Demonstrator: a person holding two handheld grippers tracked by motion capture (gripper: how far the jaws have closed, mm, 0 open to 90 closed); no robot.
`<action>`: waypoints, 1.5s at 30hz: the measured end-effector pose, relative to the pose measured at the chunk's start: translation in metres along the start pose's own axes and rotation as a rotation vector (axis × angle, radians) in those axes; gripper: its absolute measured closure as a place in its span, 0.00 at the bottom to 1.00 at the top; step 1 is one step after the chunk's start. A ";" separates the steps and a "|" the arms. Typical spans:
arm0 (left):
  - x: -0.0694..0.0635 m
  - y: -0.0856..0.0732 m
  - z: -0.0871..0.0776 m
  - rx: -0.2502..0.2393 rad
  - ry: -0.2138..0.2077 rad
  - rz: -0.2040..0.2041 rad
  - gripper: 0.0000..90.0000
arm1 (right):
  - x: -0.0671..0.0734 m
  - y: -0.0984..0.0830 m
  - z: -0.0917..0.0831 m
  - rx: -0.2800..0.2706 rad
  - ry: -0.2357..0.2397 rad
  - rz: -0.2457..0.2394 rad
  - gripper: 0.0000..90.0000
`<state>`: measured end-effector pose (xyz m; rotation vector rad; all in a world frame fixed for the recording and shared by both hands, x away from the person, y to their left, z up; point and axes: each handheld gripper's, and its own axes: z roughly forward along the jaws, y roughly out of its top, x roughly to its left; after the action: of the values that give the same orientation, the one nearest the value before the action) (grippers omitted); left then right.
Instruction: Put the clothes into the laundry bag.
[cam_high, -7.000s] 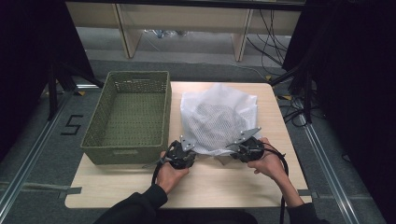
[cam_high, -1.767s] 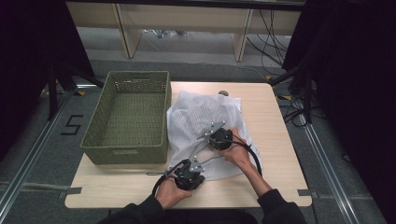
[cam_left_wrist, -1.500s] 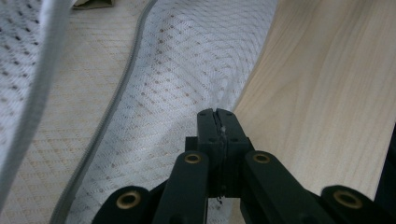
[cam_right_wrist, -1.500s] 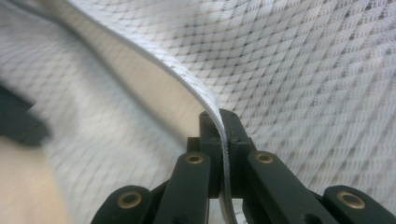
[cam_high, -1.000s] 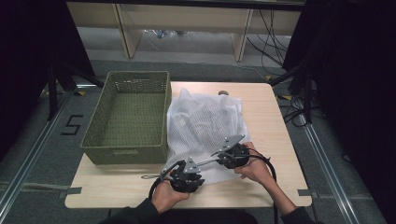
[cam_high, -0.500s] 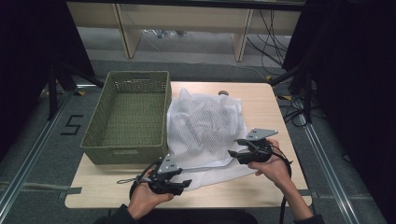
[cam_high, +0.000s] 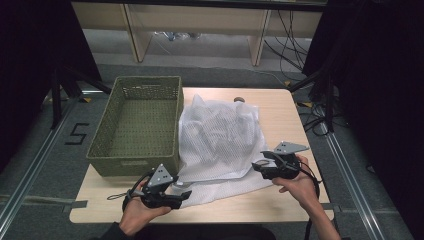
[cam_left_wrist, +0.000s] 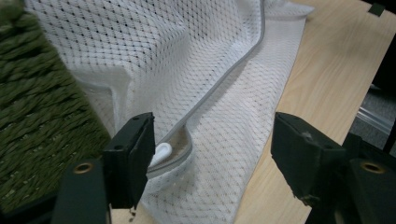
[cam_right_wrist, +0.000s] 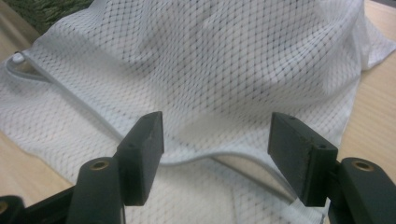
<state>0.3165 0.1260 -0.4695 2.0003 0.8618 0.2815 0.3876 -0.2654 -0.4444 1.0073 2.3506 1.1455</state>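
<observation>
Two tongs, one per hand, both at the near edge of the counter. Left tongs near the near-left corner, lying low and pointing right toward the near-left corner of the one white mesh bag; in the left gripper view its jaws stand wide apart with nothing between them but the bag's lower layer on the wood, not gripped. In that same view one white zipper pull sits just beside the left jaw, at the end of a grey zipper seam that runs up and away across the mesh. Right tongs toward the near-right, pointing left at the bag's near-right edge; in the right gripper view its jaws are likewise spread wide, straddling a rumpled fold of mesh and a stretch of grey seam without closing on them. Bag count: one, crumpled, two layers visible near the near edge, lying from the near edge to about the far edge, centre of the counter. One green woven basket along the left edge, its right wall touching the bag's left side. One small round dark object at the far edge, just beyond the bag; too small to identify.
</observation>
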 end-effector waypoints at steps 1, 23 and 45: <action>0.001 -0.001 0.000 -0.012 -0.007 0.001 0.30 | 0.000 -0.002 0.000 -0.002 0.009 -0.005 0.41; -0.004 -0.017 -0.022 -0.025 0.002 -0.002 0.20 | 0.039 -0.038 -0.021 0.070 0.038 -0.001 0.35; -0.011 -0.018 -0.019 0.024 0.019 0.058 0.20 | 0.057 -0.058 -0.035 0.152 0.017 -0.054 0.31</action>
<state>0.2905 0.1368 -0.4717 2.0505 0.8234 0.3247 0.3023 -0.2674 -0.4680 0.9800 2.4939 0.9713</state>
